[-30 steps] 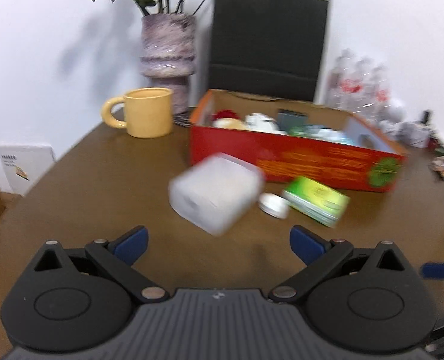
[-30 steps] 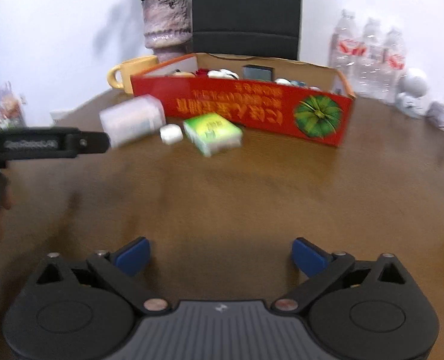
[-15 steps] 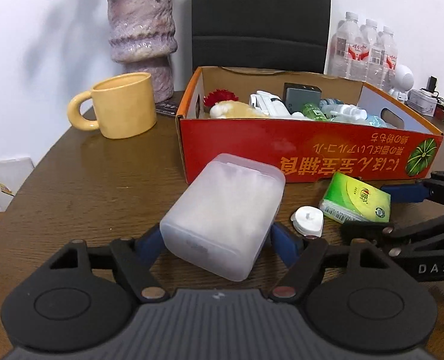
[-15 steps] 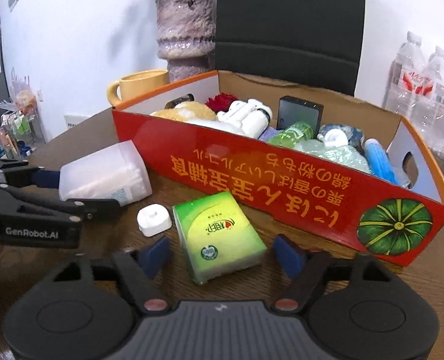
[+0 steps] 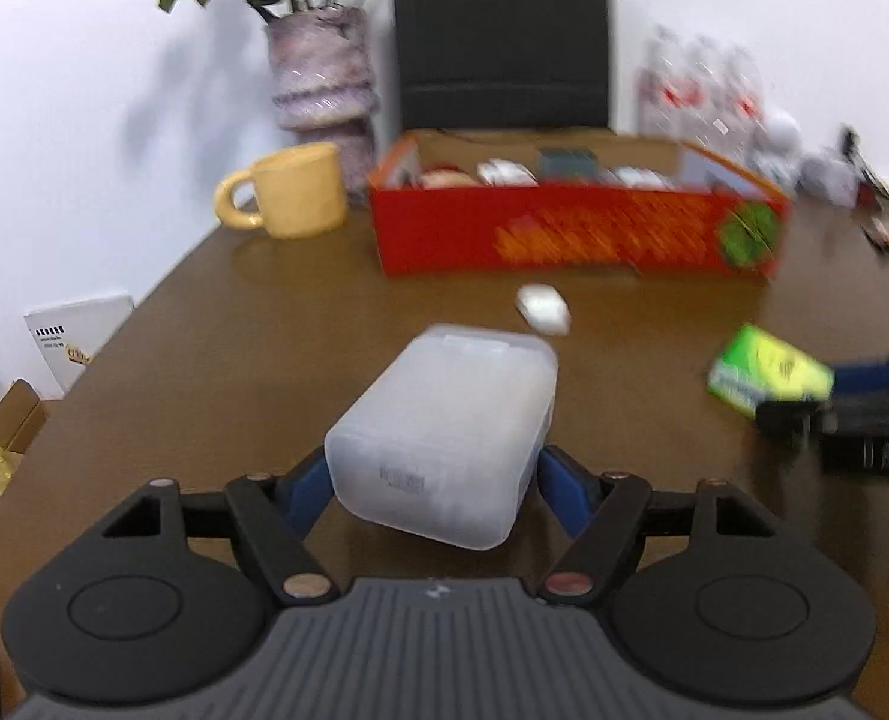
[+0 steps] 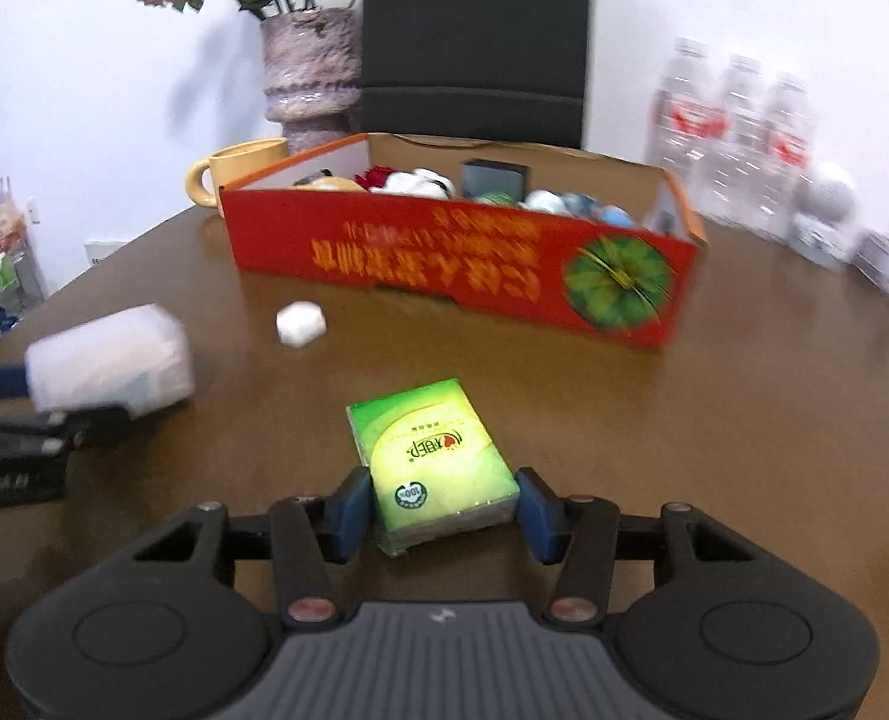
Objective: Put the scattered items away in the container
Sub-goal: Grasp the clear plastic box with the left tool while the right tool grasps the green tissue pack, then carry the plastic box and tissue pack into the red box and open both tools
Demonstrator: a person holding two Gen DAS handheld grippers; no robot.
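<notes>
my left gripper [image 5: 432, 483] has its blue pads pressed against both sides of the frosted plastic box [image 5: 444, 429], clamped on its near end, and the box juts forward and looks to be lifted off the brown table [image 5: 252, 360]. my right gripper [image 6: 441, 510] is closed the same way on the green tissue pack [image 6: 438, 459], a pad on each long side, the pack's far end pointing toward the box ahead. from the right wrist view my left tool shows at the left edge with its frosted load. beyond both, a small white cap [image 6: 300, 324] lies alone on the table, between the held things and the red cardboard box [image 6: 462, 264]. that red box sits further back, open on top, already holding a jumble of small items. a yellow mug [image 5: 291, 189] stands just to its left, a stone-grey vase [image 5: 324, 78] with dried roses behind the mug, a black chair [image 6: 474, 36] behind the box, and water bottles [image 6: 738, 138] to the right.
</notes>
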